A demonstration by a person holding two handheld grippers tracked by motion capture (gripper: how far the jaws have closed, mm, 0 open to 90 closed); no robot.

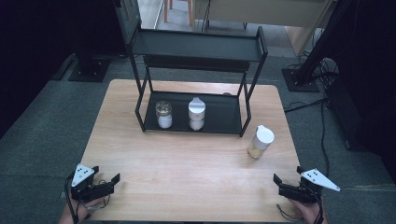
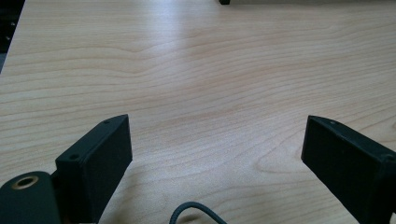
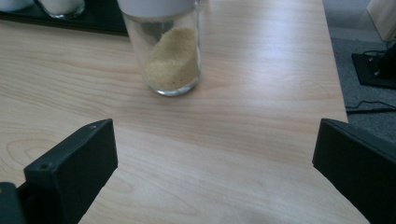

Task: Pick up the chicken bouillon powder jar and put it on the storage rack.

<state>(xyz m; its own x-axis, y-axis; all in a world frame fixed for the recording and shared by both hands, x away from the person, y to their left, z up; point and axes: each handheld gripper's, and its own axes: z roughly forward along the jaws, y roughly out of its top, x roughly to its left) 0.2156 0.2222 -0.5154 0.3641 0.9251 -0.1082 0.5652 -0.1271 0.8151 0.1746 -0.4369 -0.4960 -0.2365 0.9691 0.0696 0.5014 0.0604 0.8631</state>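
1. Rack: two jars of white powder.
2. Shaker jar, right on table: clear glass, white cap, yellow granules, upright.
3. Left gripper, right gripper: jaws spread, empty, near edge.

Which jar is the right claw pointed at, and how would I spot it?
Start at the black metal two-tier rack on the wooden table. Right of its front right leg stands a white-capped clear glass jar. It alone sits off the rack and holds yellowish grains.
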